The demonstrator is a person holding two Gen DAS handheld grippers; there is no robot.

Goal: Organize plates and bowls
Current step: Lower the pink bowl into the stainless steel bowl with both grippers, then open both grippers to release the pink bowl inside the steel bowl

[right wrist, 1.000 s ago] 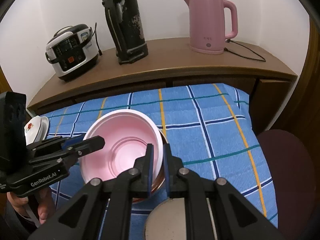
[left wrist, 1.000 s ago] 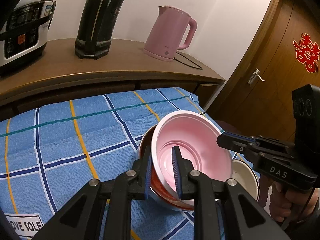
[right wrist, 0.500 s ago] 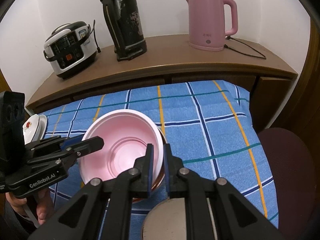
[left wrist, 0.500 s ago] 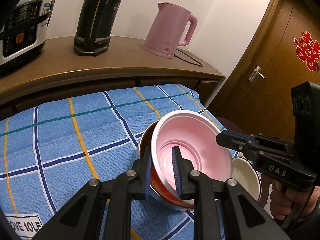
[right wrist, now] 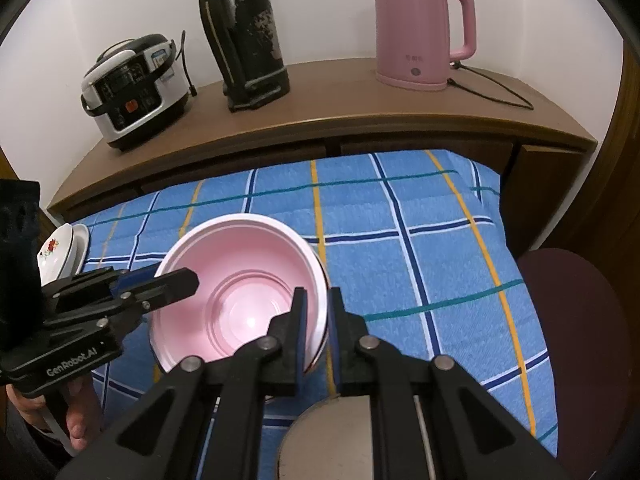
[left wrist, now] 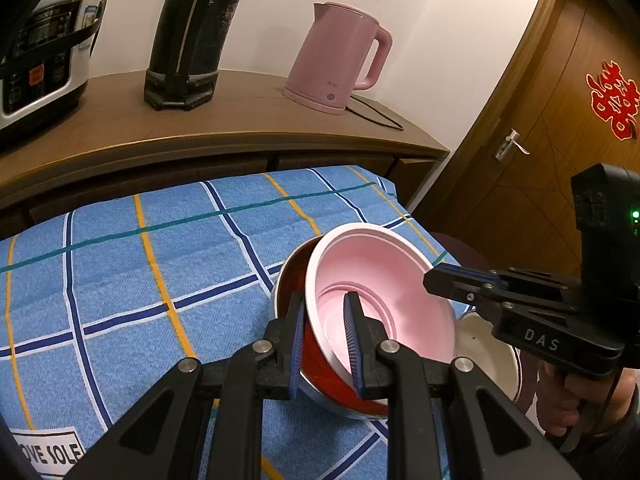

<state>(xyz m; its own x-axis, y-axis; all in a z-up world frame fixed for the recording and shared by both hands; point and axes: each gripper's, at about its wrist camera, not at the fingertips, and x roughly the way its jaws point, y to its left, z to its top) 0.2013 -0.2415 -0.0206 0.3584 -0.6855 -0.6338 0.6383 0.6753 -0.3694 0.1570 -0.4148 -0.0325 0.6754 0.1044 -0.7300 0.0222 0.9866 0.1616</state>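
- The pink bowl [left wrist: 384, 300] sits nested, tilted, inside a red bowl [left wrist: 320, 352] with a metal rim, on the blue checked cloth [left wrist: 140, 280] over the table.
- The left gripper [left wrist: 324, 336] is clamped on the near rim of the two nested bowls: one blue-padded finger is outside the red bowl, the other inside the pink one (the pads press both walls between them).
- The right gripper [right wrist: 317, 320] is closed on the opposite rim of the pink bowl [right wrist: 240, 296]; its jaws stand nearly together with the thin wall pinched between them, and a sliver of the red bowl's rim shows just under it.
- From the left wrist view, the right gripper [left wrist: 436, 280] reaches in from the right, its tip at the bowl's far edge, and a hand [left wrist: 580, 400] grips its handle.
- From the right wrist view, the left gripper [right wrist: 188, 280] comes in from the left, with a hand [right wrist: 60, 412] below it.
- A white dish with a red flower print [right wrist: 56, 256] rests on a white plate at the cloth's left edge, well apart from the pink bowl.
- A white bowl [left wrist: 488, 348] lies just beside the red bowl, partly hidden behind the right gripper.
- A grey round disc [right wrist: 340, 436] lies at the near edge, under the right gripper's fingers.
- On the wooden counter [right wrist: 360, 100] behind stand a rice cooker [right wrist: 132, 88], a tall black flask [right wrist: 244, 36] and a pink kettle [right wrist: 420, 28] with its cord.
- A wooden door [left wrist: 560, 140] with a red paper ornament stands on the right.
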